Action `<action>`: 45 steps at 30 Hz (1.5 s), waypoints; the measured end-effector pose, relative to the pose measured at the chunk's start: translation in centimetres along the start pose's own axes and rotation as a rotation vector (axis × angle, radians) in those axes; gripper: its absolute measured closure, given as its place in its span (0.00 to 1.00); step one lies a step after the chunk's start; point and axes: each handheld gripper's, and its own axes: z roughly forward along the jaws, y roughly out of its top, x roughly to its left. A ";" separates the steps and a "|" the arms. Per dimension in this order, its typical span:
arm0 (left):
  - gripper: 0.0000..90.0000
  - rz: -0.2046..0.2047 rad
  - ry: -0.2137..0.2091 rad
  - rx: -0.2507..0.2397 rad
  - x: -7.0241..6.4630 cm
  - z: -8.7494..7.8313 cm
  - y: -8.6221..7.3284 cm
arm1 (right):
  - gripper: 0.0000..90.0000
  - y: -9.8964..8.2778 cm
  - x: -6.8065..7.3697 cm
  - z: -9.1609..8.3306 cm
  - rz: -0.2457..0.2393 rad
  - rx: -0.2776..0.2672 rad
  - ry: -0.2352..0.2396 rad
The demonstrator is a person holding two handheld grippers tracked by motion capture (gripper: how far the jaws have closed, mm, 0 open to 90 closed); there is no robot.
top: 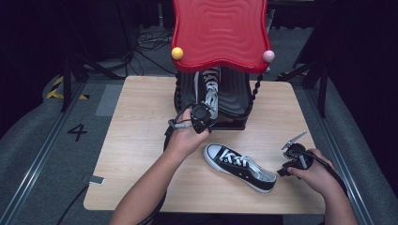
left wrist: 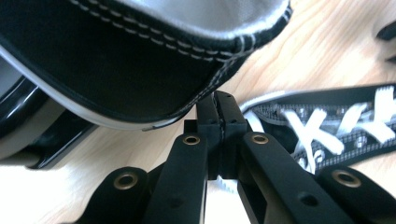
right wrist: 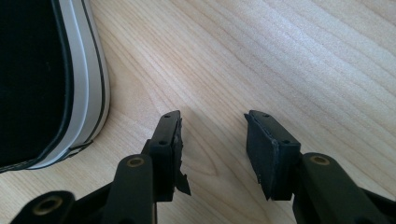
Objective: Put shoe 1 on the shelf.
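Black canvas with white stitching marks the heel collar of the sneaker [left wrist: 140,60] that the left hand-held gripper [top: 202,116] has pinched, jaws together on the collar's edge, probably because that thin rim gives a firm hold. This shoe sits on the lower tier of the red-topped rack [top: 220,33] at the counter's [top: 141,154] far edge, toe pointing away. Its mate [top: 240,166] lies on its sole near the front edge. The right hand-held gripper [top: 294,149] rests just beside that shoe, jaws apart and holding nothing, likely waiting its turn.
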 end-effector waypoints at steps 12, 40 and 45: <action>1.00 -0.018 0.021 -0.062 0.0 1.1 2.3 | 0.62 -0.2 -0.2 -0.1 0.004 -0.005 -0.001; 1.00 -0.027 0.070 -0.073 2.7 0.2 5.5 | 0.62 -0.4 -0.3 -0.1 0.011 -0.008 0.003; 1.00 0.011 0.034 -0.067 2.0 -1.3 5.3 | 0.62 -0.3 -0.2 -0.2 0.003 -0.008 -0.001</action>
